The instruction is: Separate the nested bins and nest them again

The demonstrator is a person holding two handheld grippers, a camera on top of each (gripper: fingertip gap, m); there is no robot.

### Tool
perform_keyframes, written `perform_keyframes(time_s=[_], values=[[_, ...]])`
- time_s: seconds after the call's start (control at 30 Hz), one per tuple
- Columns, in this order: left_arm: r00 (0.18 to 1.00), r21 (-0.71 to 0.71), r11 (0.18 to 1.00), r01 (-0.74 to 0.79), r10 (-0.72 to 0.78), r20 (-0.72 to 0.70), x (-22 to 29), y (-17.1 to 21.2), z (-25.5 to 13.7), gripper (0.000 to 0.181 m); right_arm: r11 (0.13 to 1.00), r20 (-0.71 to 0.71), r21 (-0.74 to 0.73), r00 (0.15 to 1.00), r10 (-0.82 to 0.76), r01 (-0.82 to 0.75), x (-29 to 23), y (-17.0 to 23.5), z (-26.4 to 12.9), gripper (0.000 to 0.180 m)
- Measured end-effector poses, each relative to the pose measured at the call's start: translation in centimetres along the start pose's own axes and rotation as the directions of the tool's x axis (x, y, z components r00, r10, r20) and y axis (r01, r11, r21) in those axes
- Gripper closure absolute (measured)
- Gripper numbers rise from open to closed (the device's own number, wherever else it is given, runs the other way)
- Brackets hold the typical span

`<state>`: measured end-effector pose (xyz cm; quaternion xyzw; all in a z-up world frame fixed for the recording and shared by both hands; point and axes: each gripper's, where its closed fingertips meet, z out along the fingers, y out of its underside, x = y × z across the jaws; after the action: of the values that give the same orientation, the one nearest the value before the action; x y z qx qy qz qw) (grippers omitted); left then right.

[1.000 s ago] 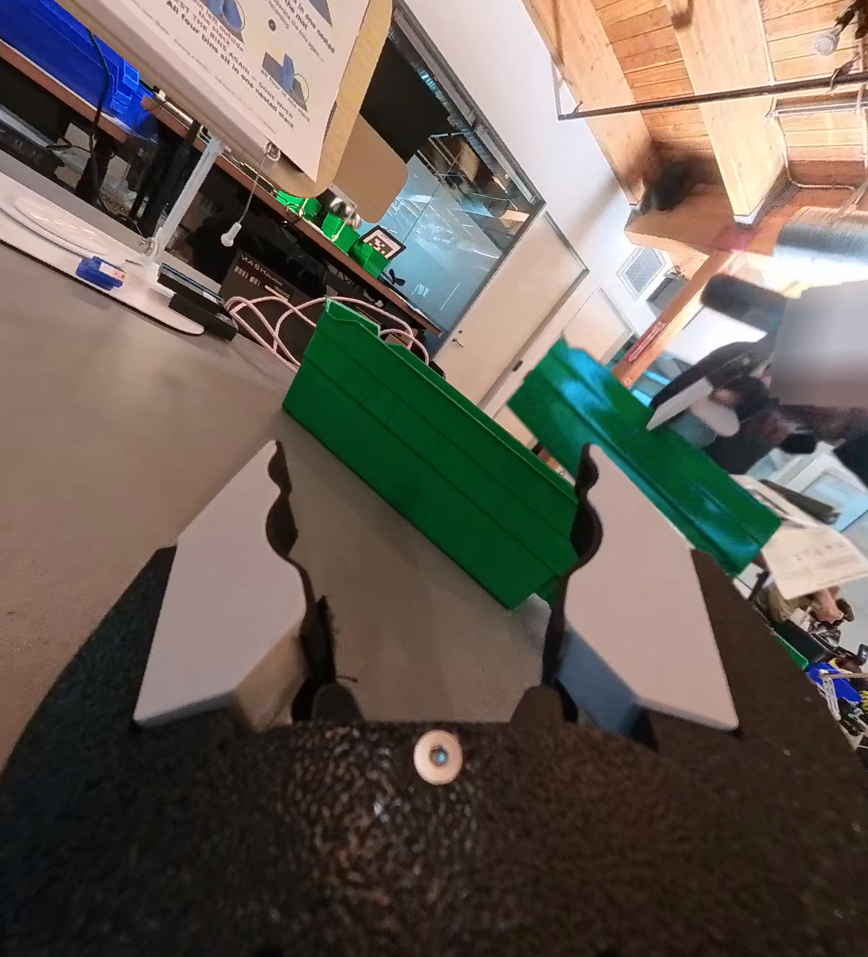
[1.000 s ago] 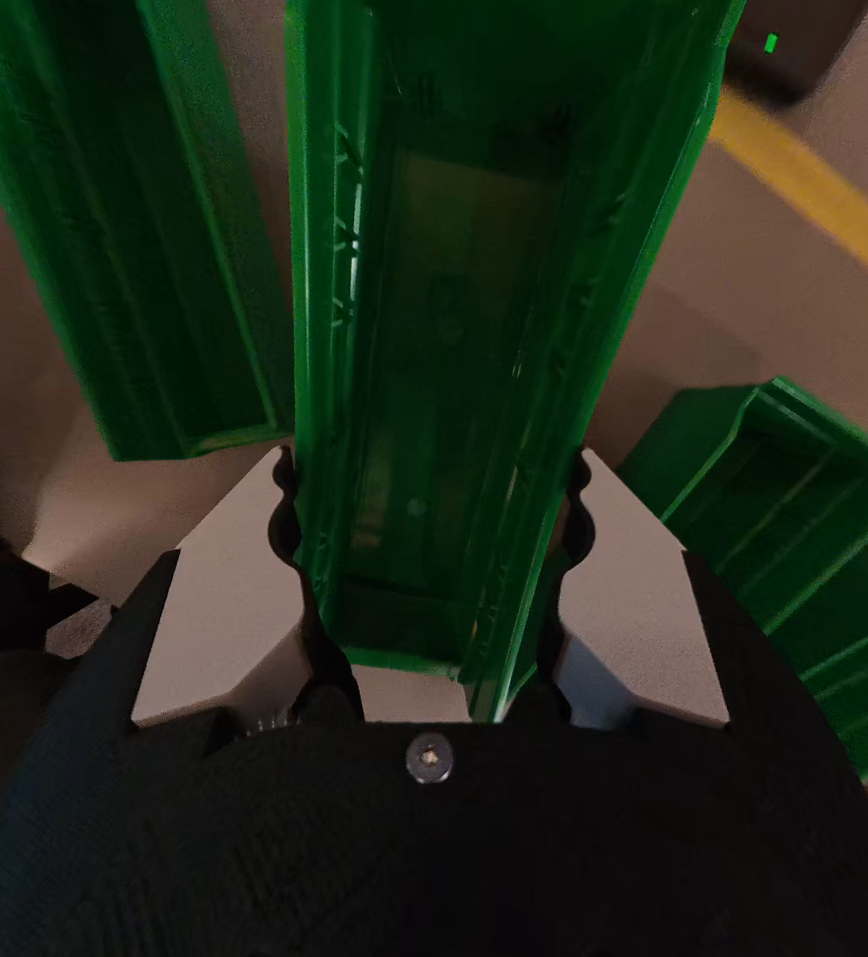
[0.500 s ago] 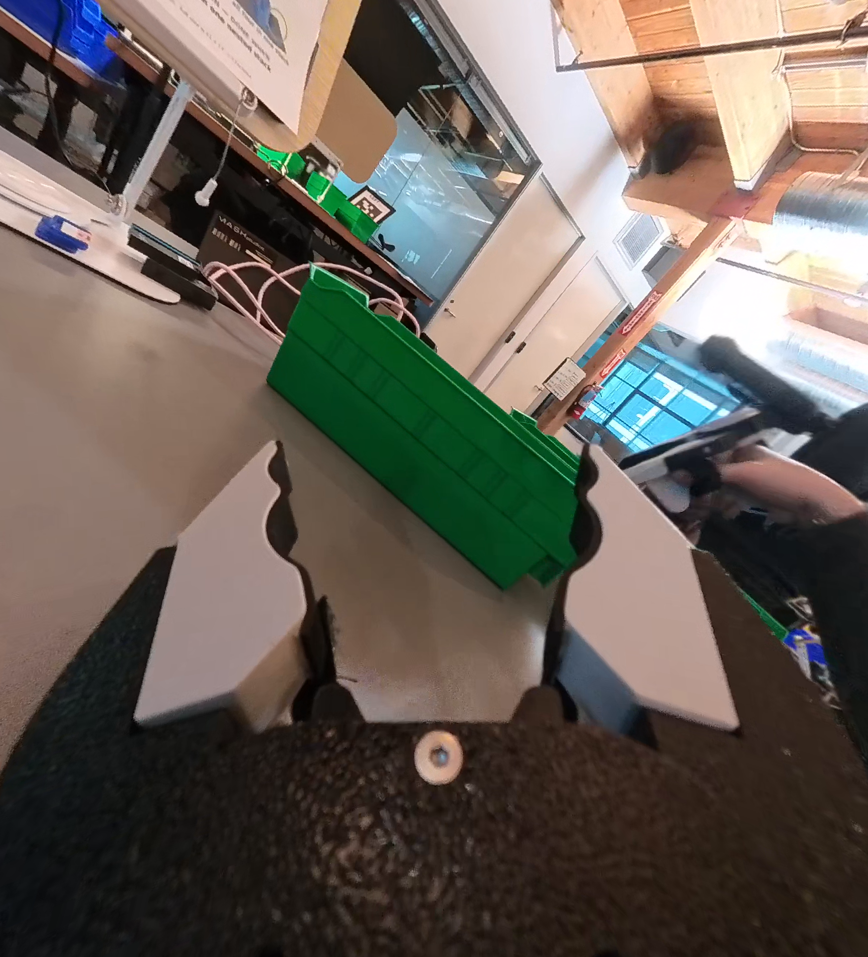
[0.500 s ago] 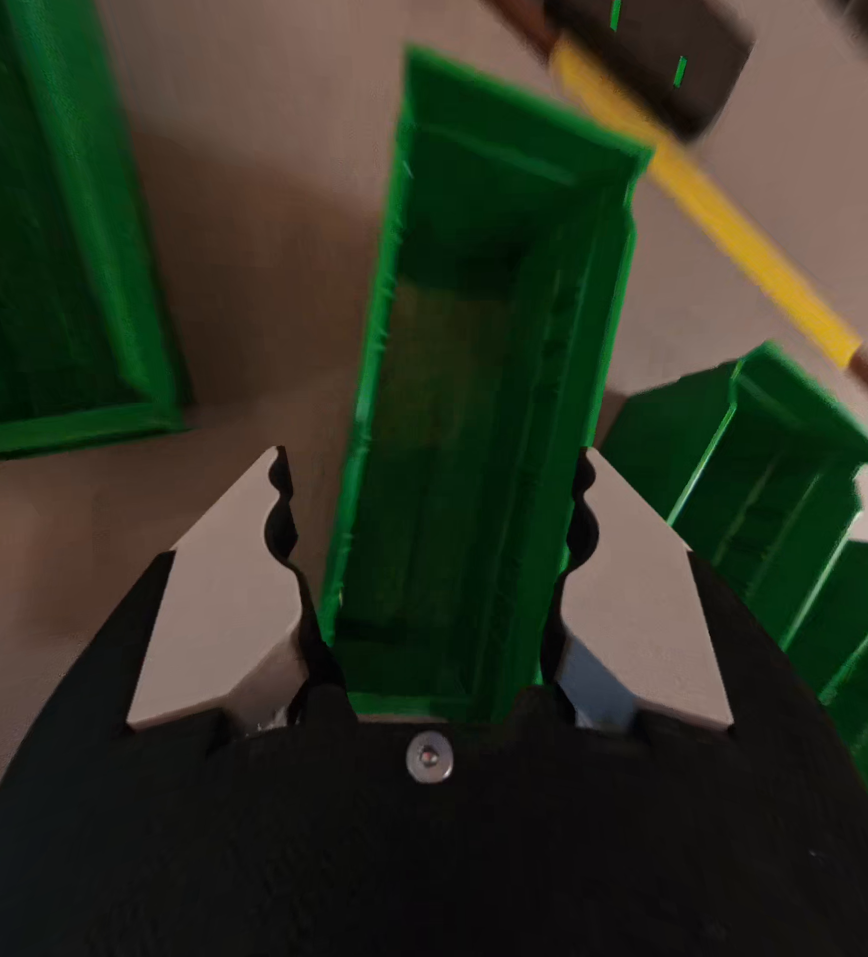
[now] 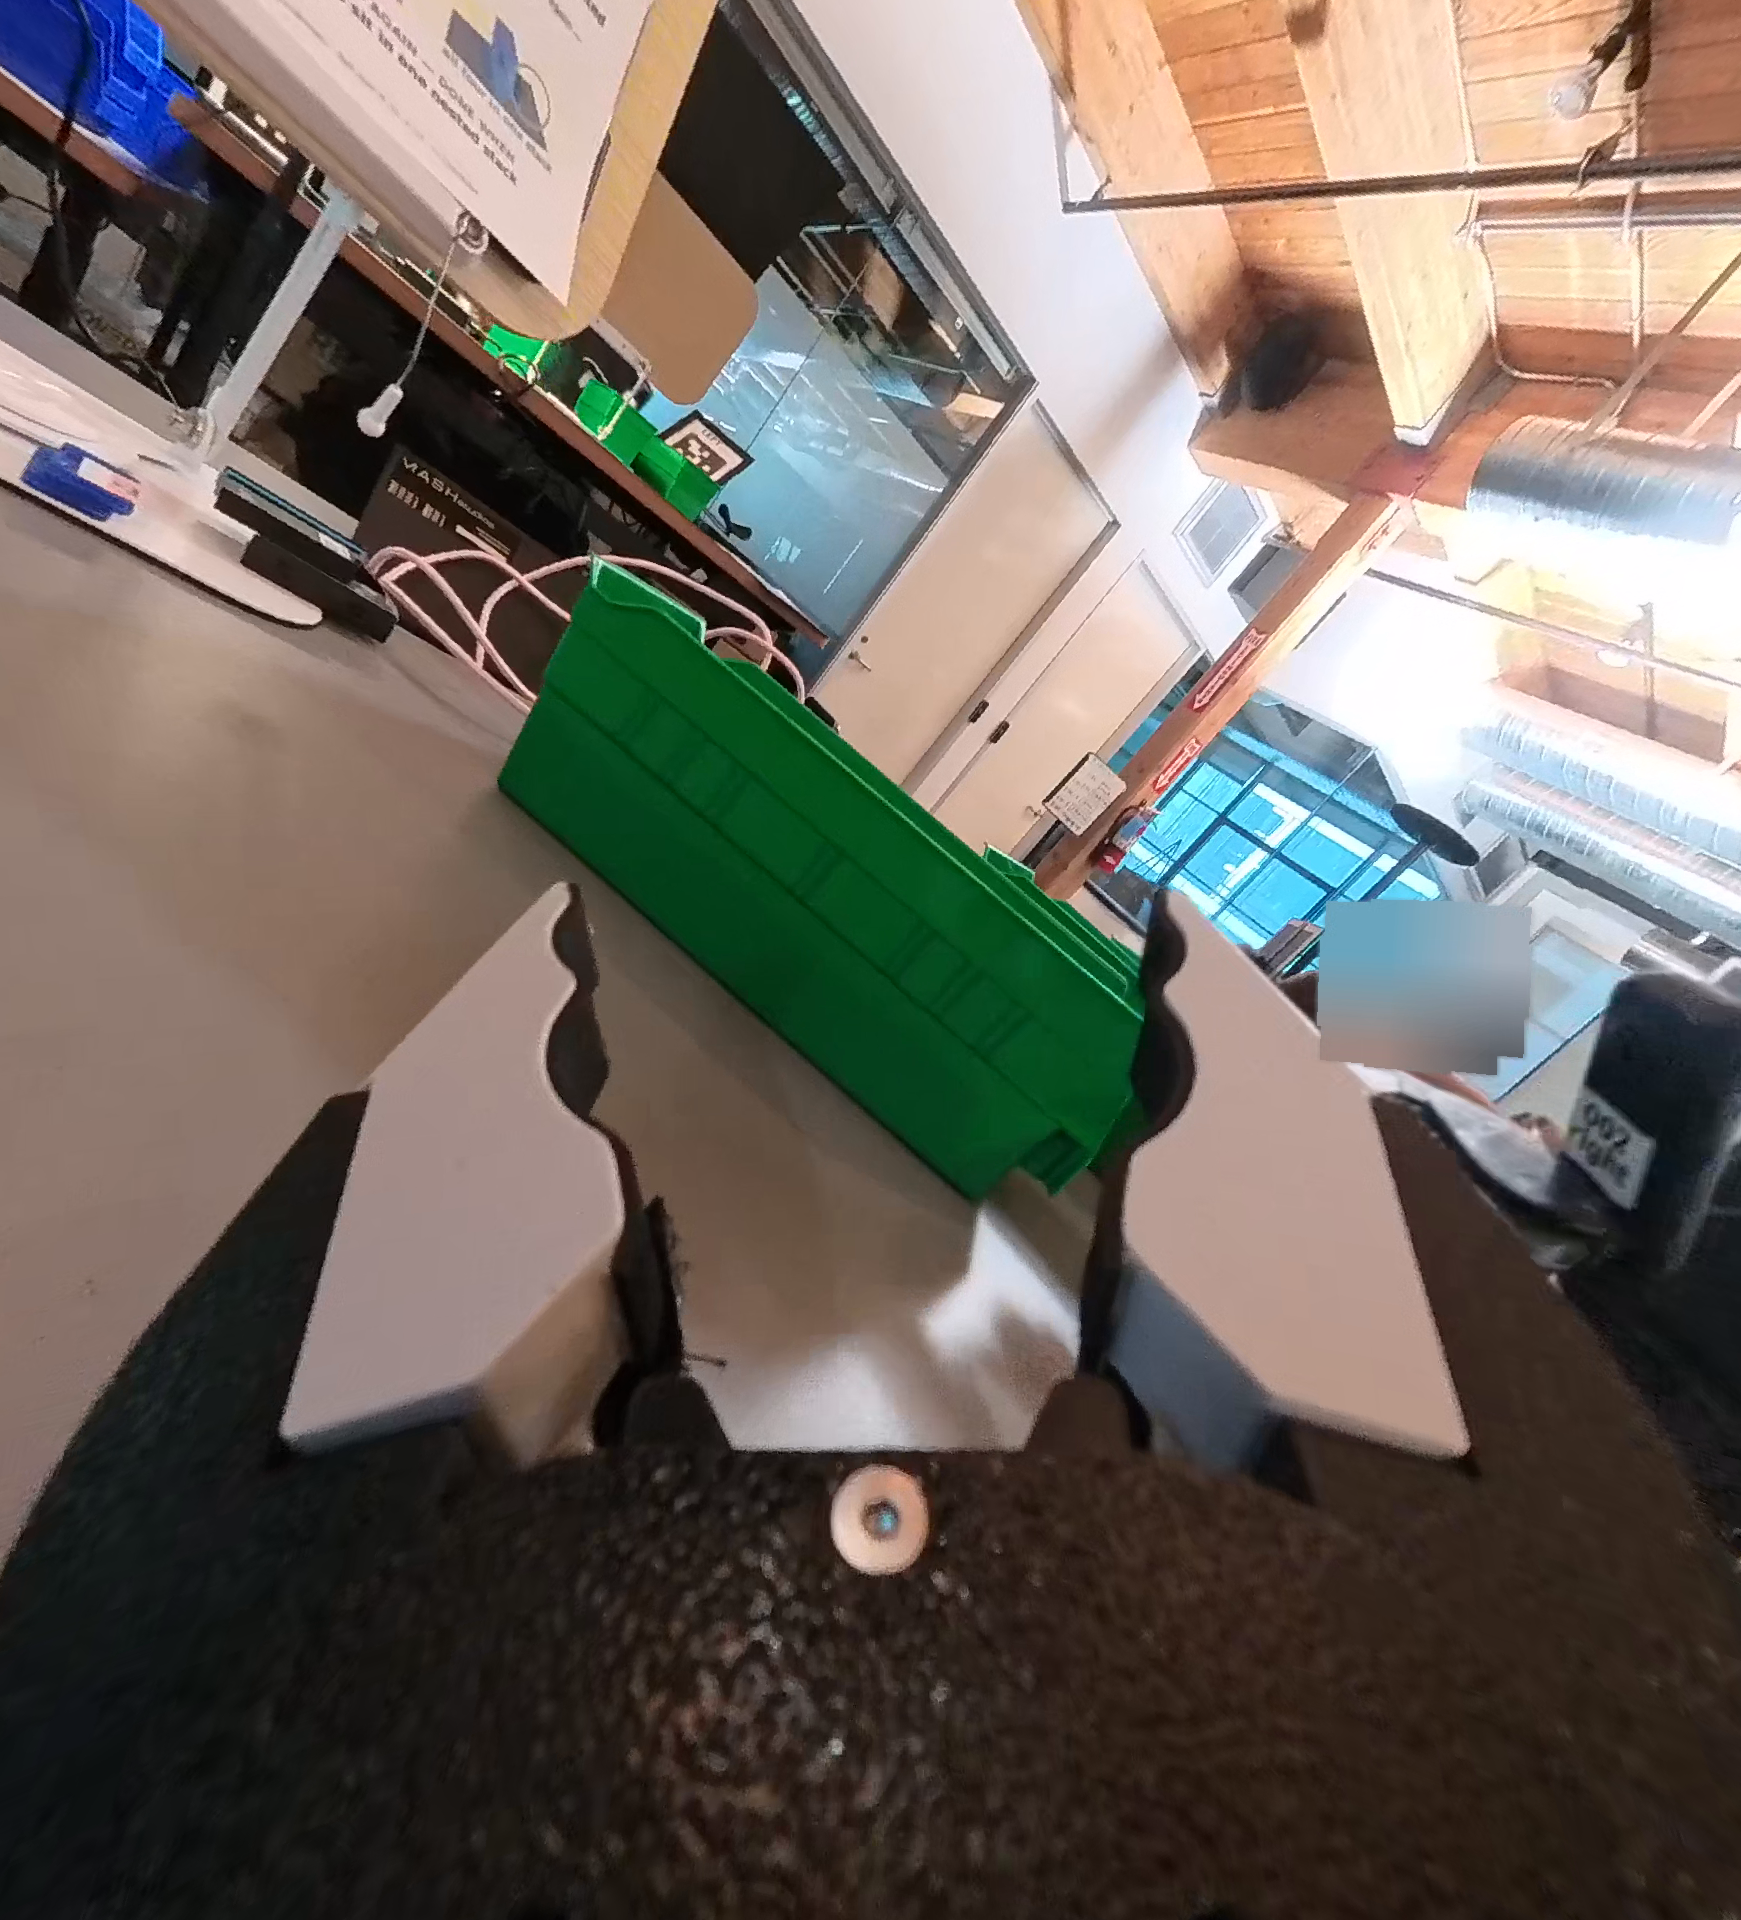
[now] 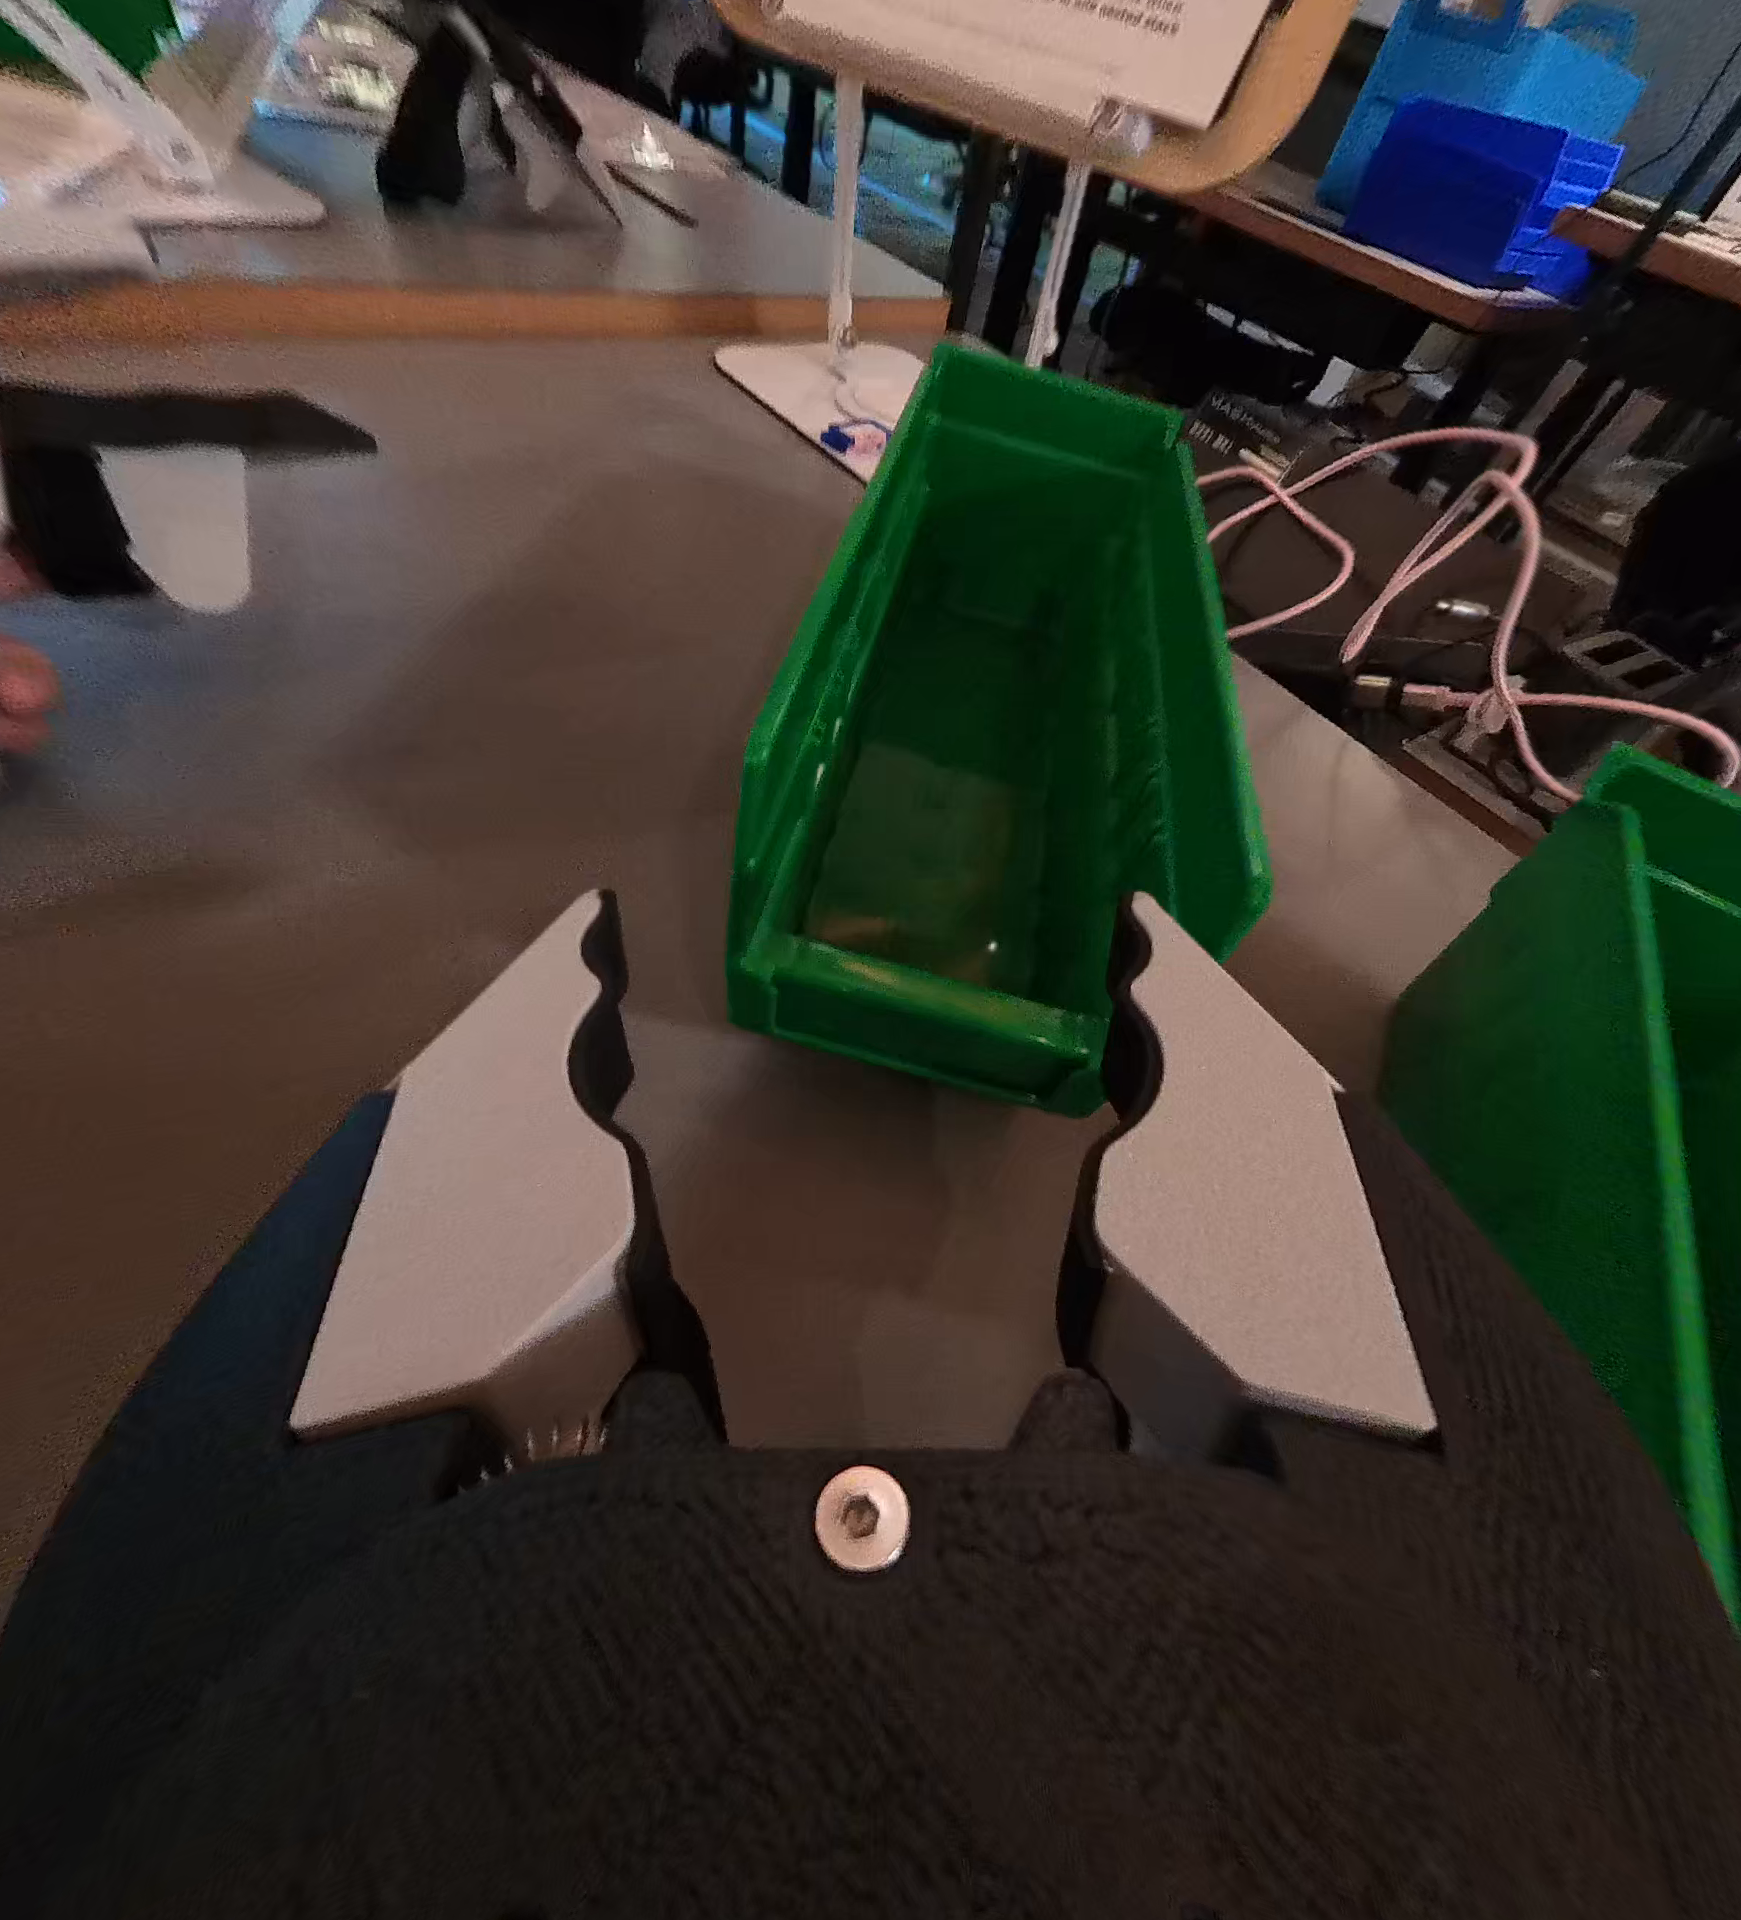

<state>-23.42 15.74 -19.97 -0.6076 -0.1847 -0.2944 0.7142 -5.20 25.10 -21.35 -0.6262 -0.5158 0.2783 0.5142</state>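
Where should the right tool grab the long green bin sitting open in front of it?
Probably the green bin by its low front lip, coming from the near end where the right tool already points. That lip faces the open jaws, and it looks thin enough to pinch over.

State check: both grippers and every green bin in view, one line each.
left gripper: open, empty
right gripper: open, empty
narrow green bin: upright on table, free, nothing nested inside
second green bin: upright, at right edge, partly cropped

Grey table, timber ceiling
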Motion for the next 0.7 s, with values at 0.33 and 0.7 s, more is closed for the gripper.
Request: perform_keyframes(time_s=[0.33, 0.7], values=[[0.998, -0.03, 0.999, 0.034, -0.035, -0.054, 0.7, 0.6, 0.3, 0.084, 0.992, -0.131, -0.015, 0.983, -0.13, 0.129, -0.3, 1.6, 1.6, 0.094], [0.998, -0.021, 0.999, 0.034, -0.035, -0.056, 0.7, 0.5, 0.2, 0.088, 0.849, -0.077, 0.22, 0.859, 0.505, -0.48, 4.9, 2.1, 1.0, 0.071]])
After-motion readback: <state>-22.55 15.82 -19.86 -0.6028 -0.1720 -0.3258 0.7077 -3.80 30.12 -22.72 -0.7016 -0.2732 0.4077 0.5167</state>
